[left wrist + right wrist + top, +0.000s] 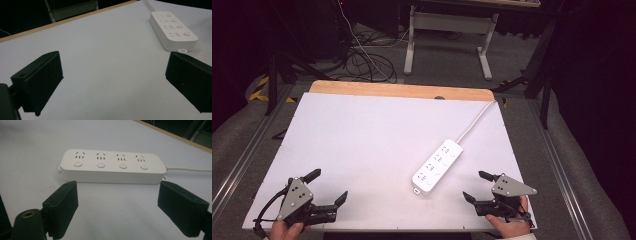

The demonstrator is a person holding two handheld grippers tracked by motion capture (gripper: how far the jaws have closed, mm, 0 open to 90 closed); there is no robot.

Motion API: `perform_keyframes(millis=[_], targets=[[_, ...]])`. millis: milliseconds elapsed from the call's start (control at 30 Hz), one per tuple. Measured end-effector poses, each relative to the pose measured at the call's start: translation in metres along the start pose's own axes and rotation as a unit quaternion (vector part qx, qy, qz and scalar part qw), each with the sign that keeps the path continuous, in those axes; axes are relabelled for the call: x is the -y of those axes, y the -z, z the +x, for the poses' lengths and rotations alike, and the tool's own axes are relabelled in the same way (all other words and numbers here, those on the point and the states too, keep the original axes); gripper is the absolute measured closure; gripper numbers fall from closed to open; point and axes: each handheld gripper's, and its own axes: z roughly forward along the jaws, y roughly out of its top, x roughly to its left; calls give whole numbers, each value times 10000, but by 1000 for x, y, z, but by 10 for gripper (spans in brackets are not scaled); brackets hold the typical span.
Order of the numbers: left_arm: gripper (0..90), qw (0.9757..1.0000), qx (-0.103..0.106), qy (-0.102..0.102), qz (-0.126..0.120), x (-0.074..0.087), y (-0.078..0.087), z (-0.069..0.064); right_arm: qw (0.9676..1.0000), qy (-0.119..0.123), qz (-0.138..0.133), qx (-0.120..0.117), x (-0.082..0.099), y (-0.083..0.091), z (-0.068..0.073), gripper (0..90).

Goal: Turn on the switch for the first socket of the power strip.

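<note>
A white power strip [437, 166] with several sockets and round buttons lies diagonally on the white table [362, 145], right of centre. Its white cable [474, 123] runs to the far right corner. My left gripper [330, 186] rests open near the front left edge, jaws wide apart with nothing between them; the strip [172, 29] shows at its upper right. My right gripper [475, 186] stands open at the front right, a short way from the strip [112, 166], which lies crosswise just beyond its jaws. Both are held by hands at the table's front.
A wooden strip [402, 90] borders the table's far edge. Beyond it, a white desk frame [449, 35] and loose cables [367, 62] are on the floor. Metal rails [562, 175] run along both table sides.
</note>
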Motion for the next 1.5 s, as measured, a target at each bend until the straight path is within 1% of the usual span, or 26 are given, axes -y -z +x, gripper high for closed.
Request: perform_keyframes(millis=[133, 333, 500, 567, 633, 733, 767, 833, 933, 1100, 1200, 1233, 1300, 1367, 1400, 1433, 1500], targets=[[16, 10000, 31, 55, -4, -1, 0, 0, 10000, 17, -10, 17, 0, 1, 1, 176], [16, 10000, 15, 67, -45, -1, 1, 1, 10000, 27, -26, 38, 0, 1, 1, 176], [17, 10000, -44, 1, -56, 0, 1, 1, 10000, 55, -6, 54, -1, 1, 1, 176], [17, 10000, -63, -4, -52, -1, 1, 2, 10000, 43, -7, 50, -1, 1, 1, 176], [17, 10000, -30, 48, -26, 0, 1, 1, 10000, 33, -9, 60, -1, 1, 1, 176], [17, 10000, -6, 70, -5, 0, 0, 1, 10000, 16, -7, 43, -1, 1, 1, 176], [17, 10000, 5, 37, 48, -1, 0, 2, 10000, 13, 11, 37, -1, 0, 1, 176], [17, 10000, -10, 12, 50, -1, 0, 2, 10000, 2, 40, 38, -2, 0, 2, 174], [18, 10000, -3, 73, 28, 0, 0, 2, 10000, -56, 56, 54, -3, 1, 2, 170], [18, 10000, -21, 55, 13, 0, 0, 2, 9999, -56, 112, 107, -4, 0, 2, 172], [18, 10000, -34, 55, 14, 0, 0, 2, 9997, -15, 182, 187, -8, -1, 1, 203], [18, 10000, -34, 55, 14, 0, 0, 2, 9997, -15, 182, 187, -8, -1, 1, 203], [18, 10000, -40, 51, 17, 0, 0, 2, 9996, 50, 255, 135, -13, -3, 0, 261], [17, 10000, -48, 44, 20, 0, 1, 2, 9994, 44, 282, 178, -16, -3, -2, 265], [17, 10000, -48, 44, 20, 0, 1, 2, 9995, 15, 270, 161, -18, -3, -3, 301], [17, 10000, -55, 52, 12, 0, 1, 2, 9996, 11, 270, 73, -20, -3, -5, 346], [17, 10000, -54, 46, 18, 0, 1, 2, 9996, -13, 287, 47, -24, -4, -6, 349]])
